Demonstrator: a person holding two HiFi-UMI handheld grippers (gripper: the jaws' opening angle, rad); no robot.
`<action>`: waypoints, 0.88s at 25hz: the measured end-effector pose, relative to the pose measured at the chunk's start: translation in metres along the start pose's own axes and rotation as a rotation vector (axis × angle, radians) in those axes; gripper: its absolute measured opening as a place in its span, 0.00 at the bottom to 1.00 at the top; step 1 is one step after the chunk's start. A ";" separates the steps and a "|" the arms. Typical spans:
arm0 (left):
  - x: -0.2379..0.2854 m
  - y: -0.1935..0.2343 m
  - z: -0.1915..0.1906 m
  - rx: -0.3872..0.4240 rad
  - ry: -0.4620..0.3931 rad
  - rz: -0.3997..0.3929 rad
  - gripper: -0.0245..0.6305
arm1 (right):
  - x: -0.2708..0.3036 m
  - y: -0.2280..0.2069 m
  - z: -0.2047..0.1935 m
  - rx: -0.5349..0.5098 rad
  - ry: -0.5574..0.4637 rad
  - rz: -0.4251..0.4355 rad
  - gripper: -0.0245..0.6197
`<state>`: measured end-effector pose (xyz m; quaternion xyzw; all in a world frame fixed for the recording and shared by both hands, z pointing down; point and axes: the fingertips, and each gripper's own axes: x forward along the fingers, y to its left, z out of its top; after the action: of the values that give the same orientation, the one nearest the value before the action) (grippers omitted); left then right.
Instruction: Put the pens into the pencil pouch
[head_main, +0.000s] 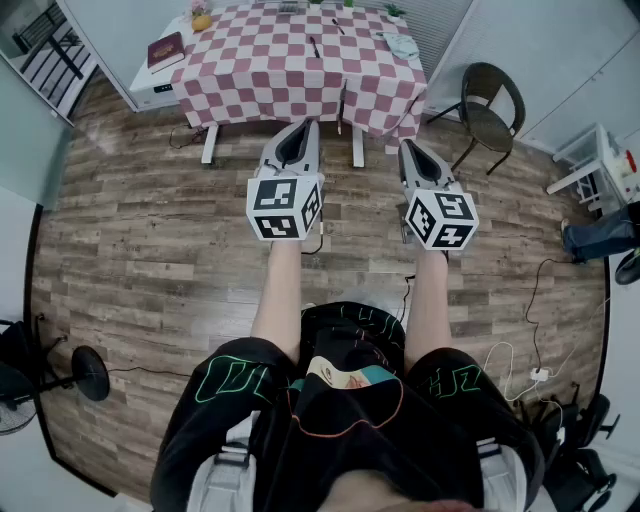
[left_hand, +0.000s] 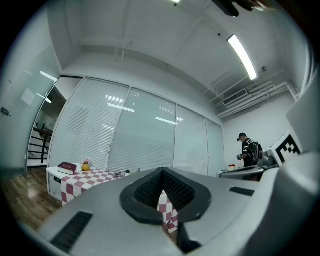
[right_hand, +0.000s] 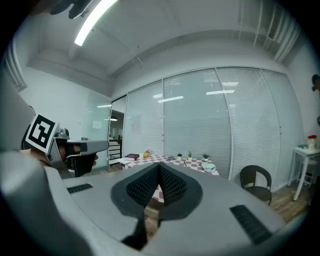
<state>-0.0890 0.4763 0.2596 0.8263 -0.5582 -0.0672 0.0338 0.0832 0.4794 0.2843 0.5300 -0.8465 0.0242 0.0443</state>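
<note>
Grey left gripper (head_main: 310, 126) and right gripper (head_main: 407, 147), both closed and empty, point at the checked table (head_main: 250, 70), well short of it. Two dark pens (head_main: 314, 47) lie mid-table, long axes running away, roughly straight ahead of the left gripper.

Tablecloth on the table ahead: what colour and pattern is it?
The tablecloth is red-and-white checked, clearest in the head view.
</note>
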 end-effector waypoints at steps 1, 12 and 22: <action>-0.001 0.001 0.001 -0.001 -0.004 -0.001 0.03 | 0.000 0.001 0.001 -0.002 -0.001 -0.002 0.04; -0.012 0.019 -0.006 -0.023 0.007 0.007 0.03 | 0.005 0.017 -0.003 -0.046 0.014 -0.039 0.04; -0.010 0.017 -0.011 -0.038 0.020 -0.015 0.03 | -0.002 0.011 -0.003 -0.058 0.012 -0.082 0.04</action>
<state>-0.1069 0.4794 0.2730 0.8302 -0.5504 -0.0696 0.0545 0.0742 0.4865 0.2871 0.5624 -0.8243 0.0009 0.0656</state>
